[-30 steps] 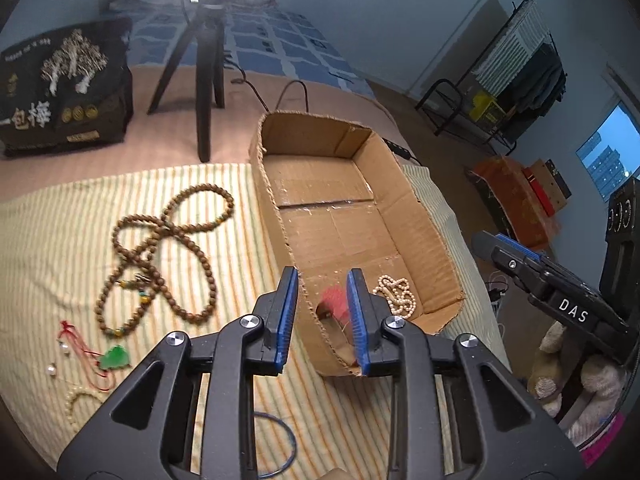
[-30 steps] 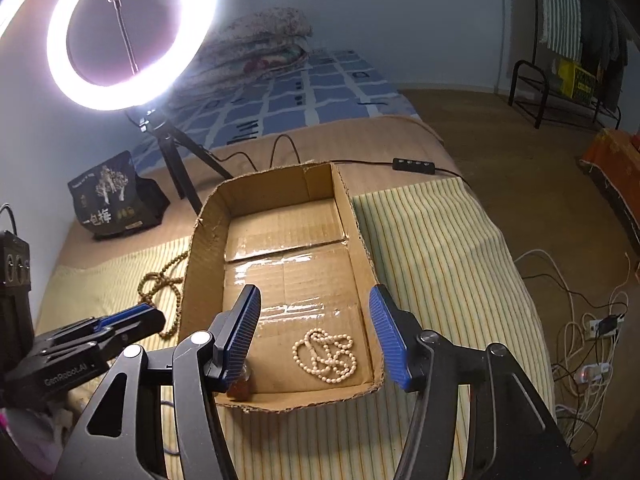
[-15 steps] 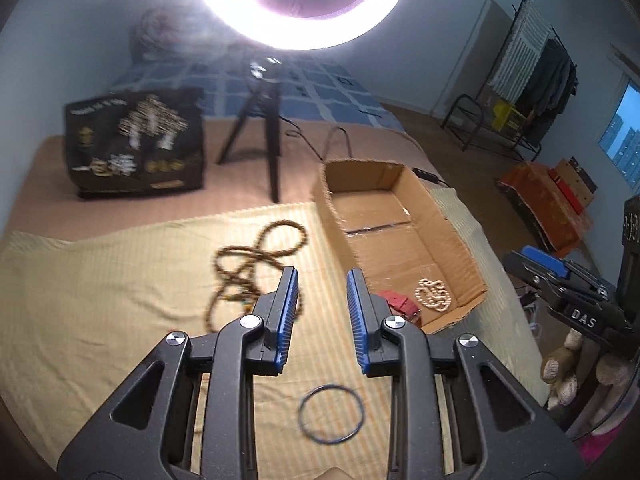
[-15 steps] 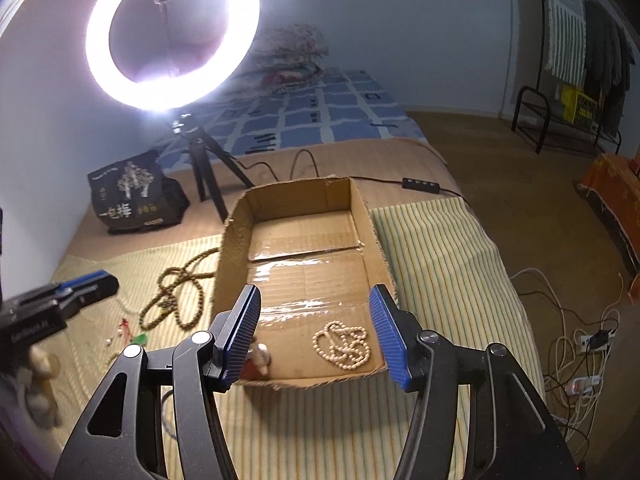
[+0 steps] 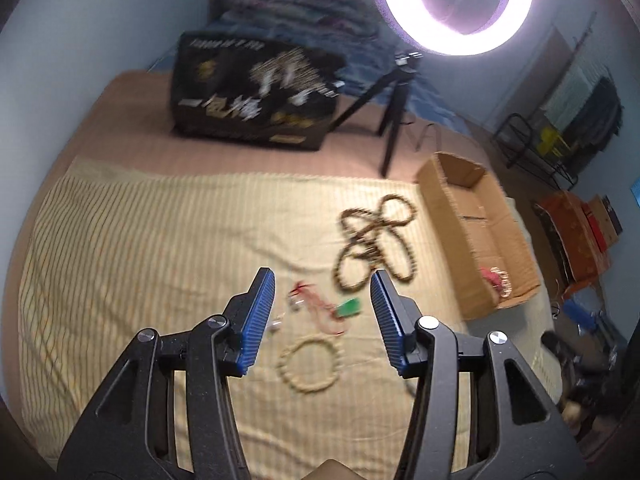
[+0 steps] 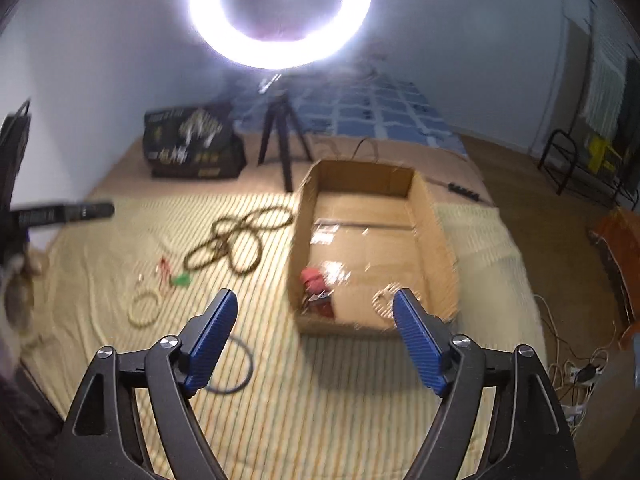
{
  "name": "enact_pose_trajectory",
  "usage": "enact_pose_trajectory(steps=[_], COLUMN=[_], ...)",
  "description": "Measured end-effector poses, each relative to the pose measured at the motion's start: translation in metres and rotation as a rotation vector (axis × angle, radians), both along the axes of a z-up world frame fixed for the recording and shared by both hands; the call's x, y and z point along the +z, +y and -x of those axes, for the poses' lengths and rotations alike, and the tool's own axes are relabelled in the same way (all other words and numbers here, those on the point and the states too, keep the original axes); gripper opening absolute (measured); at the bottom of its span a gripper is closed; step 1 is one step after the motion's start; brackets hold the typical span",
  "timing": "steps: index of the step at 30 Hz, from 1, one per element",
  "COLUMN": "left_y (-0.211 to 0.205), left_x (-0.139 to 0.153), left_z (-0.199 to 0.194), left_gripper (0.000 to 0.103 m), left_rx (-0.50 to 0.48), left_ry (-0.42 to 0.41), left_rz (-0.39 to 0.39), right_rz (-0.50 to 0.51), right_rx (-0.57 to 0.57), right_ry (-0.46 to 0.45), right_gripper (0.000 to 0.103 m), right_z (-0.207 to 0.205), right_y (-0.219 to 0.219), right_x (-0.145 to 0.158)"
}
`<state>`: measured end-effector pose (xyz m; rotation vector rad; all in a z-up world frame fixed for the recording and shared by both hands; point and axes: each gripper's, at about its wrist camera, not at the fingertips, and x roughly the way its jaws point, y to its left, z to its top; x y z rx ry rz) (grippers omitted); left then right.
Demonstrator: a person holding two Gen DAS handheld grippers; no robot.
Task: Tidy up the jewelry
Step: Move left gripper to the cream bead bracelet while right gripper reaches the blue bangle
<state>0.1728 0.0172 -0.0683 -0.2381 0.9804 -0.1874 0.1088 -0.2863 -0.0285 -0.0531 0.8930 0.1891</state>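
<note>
My left gripper [image 5: 322, 292] is open and empty above the striped cloth, over a red cord with a green pendant [image 5: 347, 307] and a pale bead bracelet [image 5: 310, 364]. A long brown bead necklace [image 5: 374, 240] lies beyond. The cardboard box [image 5: 448, 216] at the right holds a red item [image 5: 490, 276] and a pearl strand. My right gripper [image 6: 314, 312] is open and empty, in front of the box [image 6: 304, 216]. In that view the red item [image 6: 314, 278], brown necklace [image 6: 236, 240], pendant [image 6: 181, 279], bead bracelet [image 6: 145, 310] and a dark ring [image 6: 234, 368] show.
A ring light on a tripod [image 6: 280, 140] and a black bag [image 6: 196, 146] stand behind the cloth. The left gripper's body [image 6: 60, 214] shows at the left of the right wrist view. Cables and a power strip [image 6: 580, 368] lie on the floor at the right.
My left gripper has swung left from the box to over the loose jewelry and has opened wide. My right gripper has drawn back from the box and stayed open.
</note>
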Motion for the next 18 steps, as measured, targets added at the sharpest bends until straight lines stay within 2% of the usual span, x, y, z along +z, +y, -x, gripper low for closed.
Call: enact_pose_trajectory(steps=[8,13,18], left_y=[0.015,0.012,0.0], left_x=[-0.05,-0.075,-0.092], left_z=[0.003,0.004,0.002], left_gripper=[0.051,0.051,0.051], left_rx=[-0.028,-0.043,-0.071], left_ry=[0.108,0.174,0.213], left_rz=[-0.042,-0.013,-0.023], right_rz=[0.065,0.079,0.067], right_rx=[0.122,0.168,0.207], right_ry=[0.109,0.145,0.188], right_gripper=[0.08,0.08,0.08], right_z=[0.011,0.011,0.008], right_y=[0.039,0.055,0.068], right_x=[-0.05,-0.064,-0.076])
